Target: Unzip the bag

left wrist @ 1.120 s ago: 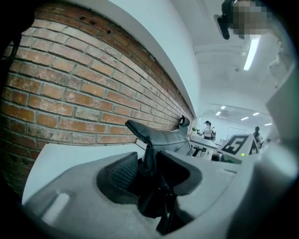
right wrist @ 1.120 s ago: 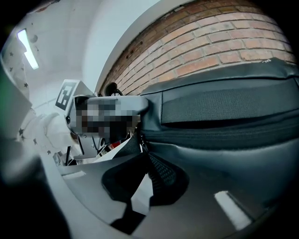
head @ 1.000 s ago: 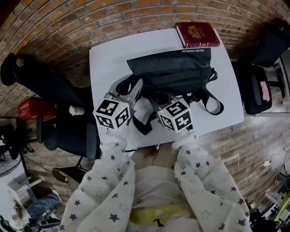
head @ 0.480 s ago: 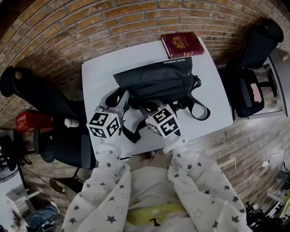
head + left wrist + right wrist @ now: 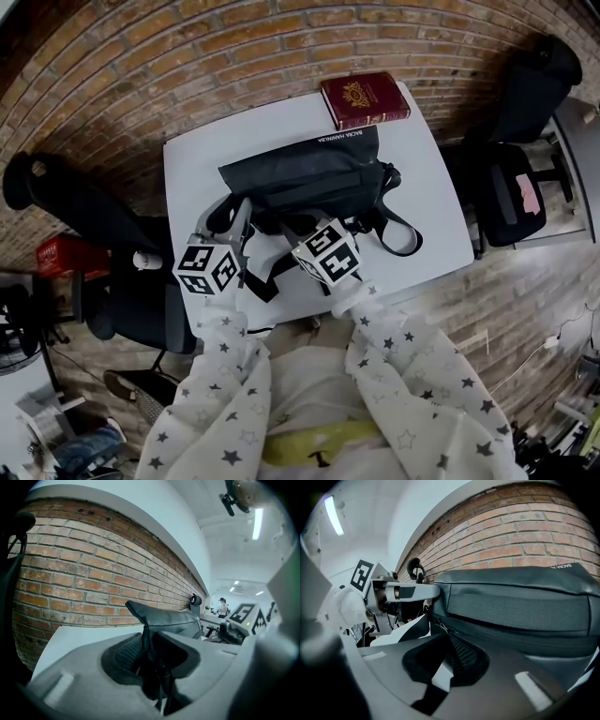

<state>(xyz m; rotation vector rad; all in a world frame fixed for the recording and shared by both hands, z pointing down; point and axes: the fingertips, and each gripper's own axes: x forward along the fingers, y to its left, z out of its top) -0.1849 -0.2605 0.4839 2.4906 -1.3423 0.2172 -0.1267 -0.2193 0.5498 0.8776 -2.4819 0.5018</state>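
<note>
Black fabric of the bag (image 5: 309, 173) has to stay taut for the zip to run, so I judge the step in hand to be a two-handed pull. The left tongs (image 5: 150, 648) should anchor the bag's end and not give. The right tongs (image 5: 447, 644) should draw the zip pull (image 5: 440, 629) away from them along the line of the teeth. Pulling upward would lift the bag off the desk (image 5: 192, 155) or let the small pull slip out, so a slow, even draw suits so slight a grip.

Left tongs: the jaws are about half closed, clamped on a raised fold of the bag's end that stands up between the pads. The body of the bag stretches off ahead and to the right of them.

Right tongs: the jaws are nearly together, pinching what looks to be the zip pull, where the zip line runs down into the gap. The pull is small and dark, so the hold is hard to confirm. The bag's long face lies just ahead and to the right of these tongs, and its strap (image 5: 398, 234) trails further right. A red book (image 5: 366, 98) sits beyond the bag, well apart from both tongs
</note>
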